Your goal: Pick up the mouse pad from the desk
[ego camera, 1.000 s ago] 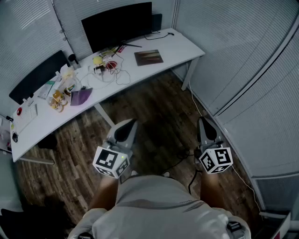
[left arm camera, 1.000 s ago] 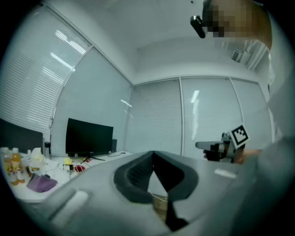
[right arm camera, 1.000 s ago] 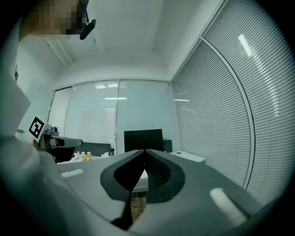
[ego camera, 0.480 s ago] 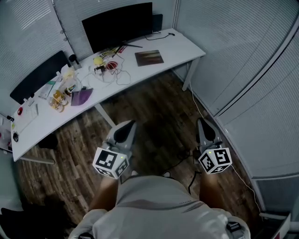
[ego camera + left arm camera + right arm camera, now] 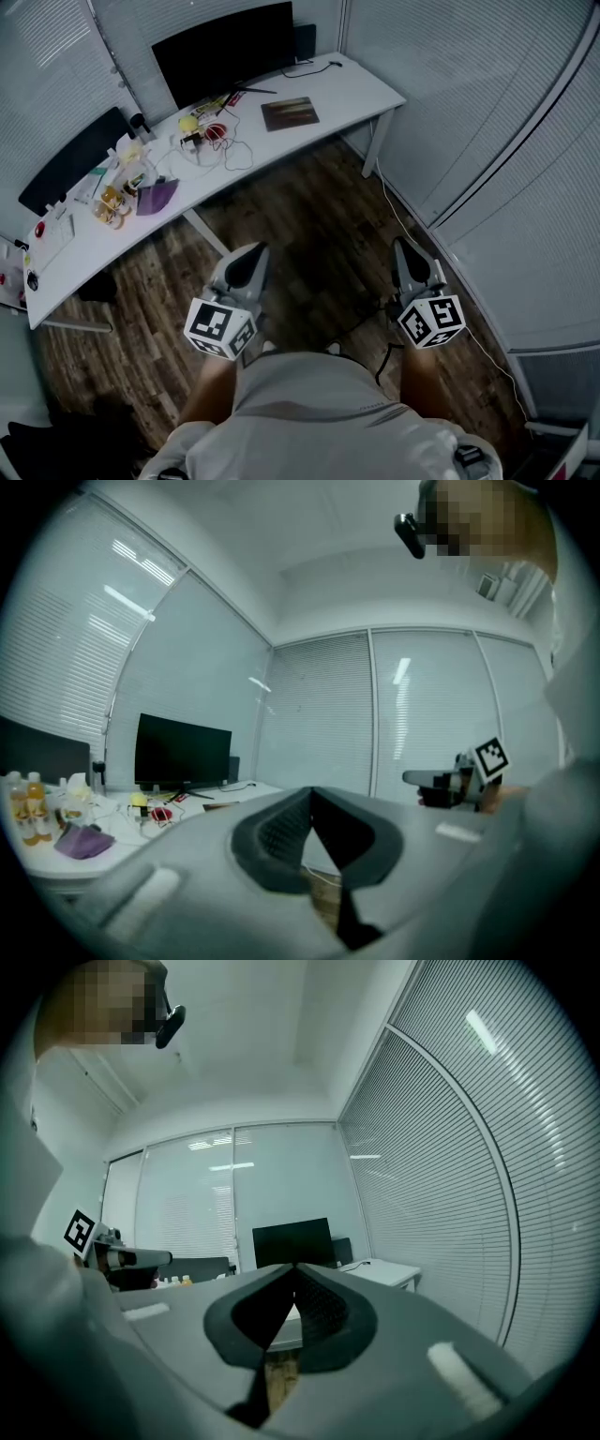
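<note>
Open floor [image 5: 319,225] reaches the desk [image 5: 361,89]; clutter [image 5: 141,183] crowds its left.

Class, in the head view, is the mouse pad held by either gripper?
No, the mouse pad lies flat on the desk, well away from the left gripper and right gripper.

One desk, one pair of grippers, the rest mostly singles.
One long white desk [image 5: 356,94] bears one black flat monitor [image 5: 220,52] at eleven o'clock, one brown rectangular mouse pad [image 5: 290,113] at twelve and one crumpled purple cloth [image 5: 155,197] at ten. One black chair back [image 5: 75,159] stands at ten. Two grey grippers sit near six: left gripper [image 5: 258,247], right gripper [image 5: 401,243]. The small bottles [image 5: 112,199] are too small to count.
</note>
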`<state>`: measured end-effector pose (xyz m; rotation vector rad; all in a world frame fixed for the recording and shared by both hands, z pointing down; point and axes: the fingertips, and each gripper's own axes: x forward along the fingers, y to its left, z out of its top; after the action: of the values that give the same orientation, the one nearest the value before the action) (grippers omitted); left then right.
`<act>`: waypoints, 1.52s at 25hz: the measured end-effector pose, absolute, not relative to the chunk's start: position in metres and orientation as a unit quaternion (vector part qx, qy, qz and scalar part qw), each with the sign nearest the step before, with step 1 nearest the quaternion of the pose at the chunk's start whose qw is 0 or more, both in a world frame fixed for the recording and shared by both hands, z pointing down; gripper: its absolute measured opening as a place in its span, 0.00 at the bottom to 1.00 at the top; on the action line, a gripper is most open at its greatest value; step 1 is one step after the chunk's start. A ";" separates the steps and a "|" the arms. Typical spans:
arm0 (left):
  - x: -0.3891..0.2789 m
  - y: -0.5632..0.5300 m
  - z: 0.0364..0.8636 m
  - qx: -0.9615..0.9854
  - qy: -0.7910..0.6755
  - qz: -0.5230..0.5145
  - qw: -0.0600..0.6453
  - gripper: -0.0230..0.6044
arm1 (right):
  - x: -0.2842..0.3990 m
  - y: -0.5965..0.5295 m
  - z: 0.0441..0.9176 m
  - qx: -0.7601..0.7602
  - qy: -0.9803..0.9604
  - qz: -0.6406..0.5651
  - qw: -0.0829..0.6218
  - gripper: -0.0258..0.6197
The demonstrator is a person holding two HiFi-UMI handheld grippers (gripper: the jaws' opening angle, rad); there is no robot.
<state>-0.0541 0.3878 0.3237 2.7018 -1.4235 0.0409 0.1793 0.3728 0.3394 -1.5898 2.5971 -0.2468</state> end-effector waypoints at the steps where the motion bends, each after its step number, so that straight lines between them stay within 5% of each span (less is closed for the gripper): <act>1: -0.050 0.387 0.324 0.883 -0.468 0.013 0.044 0.04 | 0.185 0.373 0.340 -0.520 0.849 -0.082 0.044 0.05; 11: -0.029 0.379 0.338 0.858 -0.511 0.022 0.045 0.04 | 0.244 0.364 0.370 -0.520 0.847 -0.106 0.035 0.05; 24: -0.025 0.273 0.371 0.866 -0.493 0.030 0.077 0.04 | 0.237 0.269 0.395 -0.529 0.839 -0.127 0.015 0.05; 38: -0.132 0.107 0.382 0.852 -0.513 0.008 0.108 0.04 | 0.122 0.097 0.373 -0.515 0.850 -0.108 -0.028 0.05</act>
<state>-0.1320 0.1074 0.3822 2.5066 -1.5087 0.0222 0.1220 0.0970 0.3734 -1.6477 2.7178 -0.3468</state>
